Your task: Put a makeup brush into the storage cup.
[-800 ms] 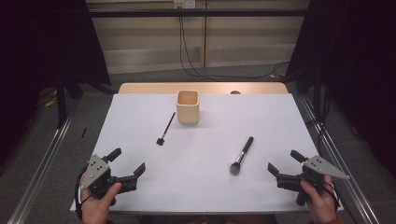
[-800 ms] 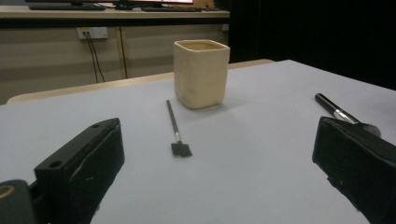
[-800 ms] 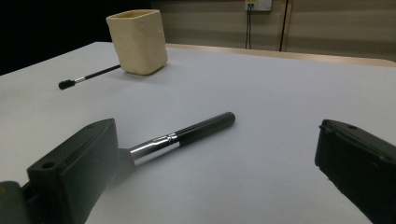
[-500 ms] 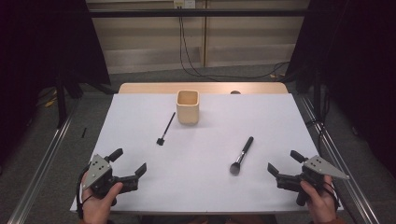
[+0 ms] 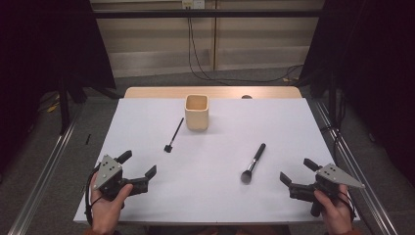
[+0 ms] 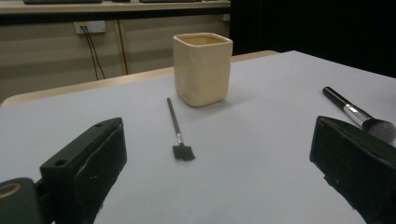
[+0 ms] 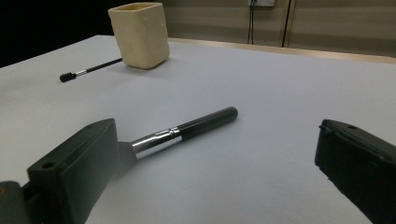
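A cream square cup (image 5: 197, 112) (image 6: 202, 68) (image 7: 138, 34) stands upright at the back middle of the white table (image 5: 147, 196). Left of it lies a thin black brush (image 5: 173, 134) (image 6: 176, 129) (image 7: 88, 70), its small head nearest me. A thicker makeup brush (image 5: 253, 162) (image 7: 187, 129) (image 6: 357, 115) lies right of centre, bristles toward me. My left gripper (image 5: 139, 164) rests open at the near left, a hand's length short of the thin brush. My right gripper (image 5: 297, 172) rests open at the near right, beside the thick brush's bristles, which one jaw partly hides in the right gripper view.
A wooden tabletop strip (image 5: 213, 92) shows beyond the white sheet. Metal rails (image 5: 44, 171) run along both sides of the table. Cables (image 5: 195, 58) hang down the wall behind. Dark curtains flank the space.
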Motion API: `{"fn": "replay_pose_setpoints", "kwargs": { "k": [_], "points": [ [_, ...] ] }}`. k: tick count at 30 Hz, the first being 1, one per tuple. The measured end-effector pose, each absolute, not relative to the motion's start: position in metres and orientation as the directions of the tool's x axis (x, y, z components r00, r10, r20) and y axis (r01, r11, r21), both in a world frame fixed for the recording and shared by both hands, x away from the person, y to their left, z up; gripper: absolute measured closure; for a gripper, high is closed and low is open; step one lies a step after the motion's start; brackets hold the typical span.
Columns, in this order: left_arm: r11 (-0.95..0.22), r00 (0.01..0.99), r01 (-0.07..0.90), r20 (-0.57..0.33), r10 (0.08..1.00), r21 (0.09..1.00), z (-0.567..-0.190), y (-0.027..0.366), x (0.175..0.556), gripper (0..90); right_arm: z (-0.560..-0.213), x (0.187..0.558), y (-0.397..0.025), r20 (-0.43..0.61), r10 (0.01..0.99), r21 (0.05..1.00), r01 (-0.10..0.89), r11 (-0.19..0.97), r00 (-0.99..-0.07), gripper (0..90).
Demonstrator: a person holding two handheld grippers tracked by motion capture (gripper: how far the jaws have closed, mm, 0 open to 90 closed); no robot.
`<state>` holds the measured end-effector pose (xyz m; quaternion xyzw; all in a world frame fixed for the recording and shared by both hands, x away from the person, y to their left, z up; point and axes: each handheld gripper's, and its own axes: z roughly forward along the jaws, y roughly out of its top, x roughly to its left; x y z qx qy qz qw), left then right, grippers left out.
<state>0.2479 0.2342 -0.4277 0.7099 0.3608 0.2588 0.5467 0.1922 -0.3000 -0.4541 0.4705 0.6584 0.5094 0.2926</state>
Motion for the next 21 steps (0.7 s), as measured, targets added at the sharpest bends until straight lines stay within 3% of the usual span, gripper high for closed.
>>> {"fn": "replay_pose_setpoints", "kwargs": {
  "k": [8, 17, 21],
  "points": [
    [-0.204, 0.628, 0.214, 0.025, 0.778, 0.955, -0.424, 0.219, 0.270, 4.1, -0.454, 0.193, -0.300, 0.092, 0.914, 0.946, 0.321, 0.044, -0.396, 0.0],
    [-0.176, 0.613, 0.250, -0.015, 0.790, 0.952, -0.430, 0.215, 0.294, 3.8, -0.455, 0.194, -0.300, 0.096, 0.914, 0.944, 0.327, 0.042, -0.394, 0.0],
    [-0.195, 0.602, 0.240, 0.012, 0.798, 0.951, -0.430, 0.214, 0.299, 3.3, -0.455, 0.194, -0.300, 0.097, 0.916, 0.944, 0.326, 0.039, -0.390, 0.0]
  ]
}}
